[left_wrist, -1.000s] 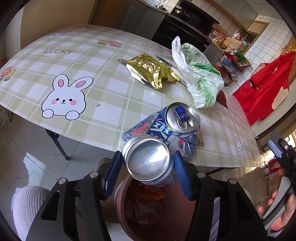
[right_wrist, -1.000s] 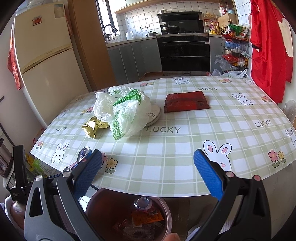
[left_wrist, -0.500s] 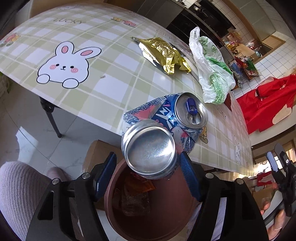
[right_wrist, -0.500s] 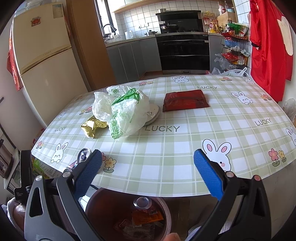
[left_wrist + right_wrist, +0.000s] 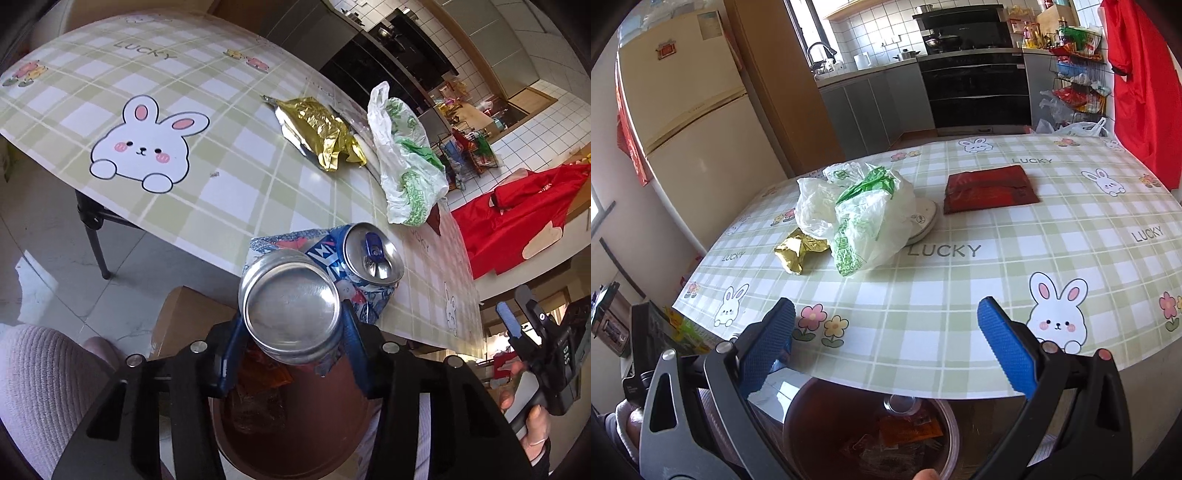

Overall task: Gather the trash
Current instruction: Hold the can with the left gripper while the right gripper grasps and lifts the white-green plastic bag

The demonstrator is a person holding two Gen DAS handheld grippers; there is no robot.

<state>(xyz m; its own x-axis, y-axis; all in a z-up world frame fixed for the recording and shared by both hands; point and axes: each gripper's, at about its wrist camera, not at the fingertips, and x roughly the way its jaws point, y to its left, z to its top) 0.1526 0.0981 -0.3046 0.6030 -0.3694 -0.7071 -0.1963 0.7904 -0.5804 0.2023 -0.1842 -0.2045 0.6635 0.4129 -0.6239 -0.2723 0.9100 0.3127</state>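
Crushed can (image 5: pixel 295 306) between left tongs (image 5: pixel 291 354), closing on it, long axis toward bench (image 5: pixel 229 192), directly above brown bin (image 5: pixel 295 435) at near edge; right tongs (image 5: pixel 886 350) spread, empty, farther right.

A cream fridge (image 5: pixel 683 99) stands at ten o'clock, grey cabinets (image 5: pixel 871 107) and a black oven (image 5: pixel 979 92) under white wall tiles (image 5: pixel 871 22) at twelve, daylight glaring on the pale floor (image 5: pixel 48 236).
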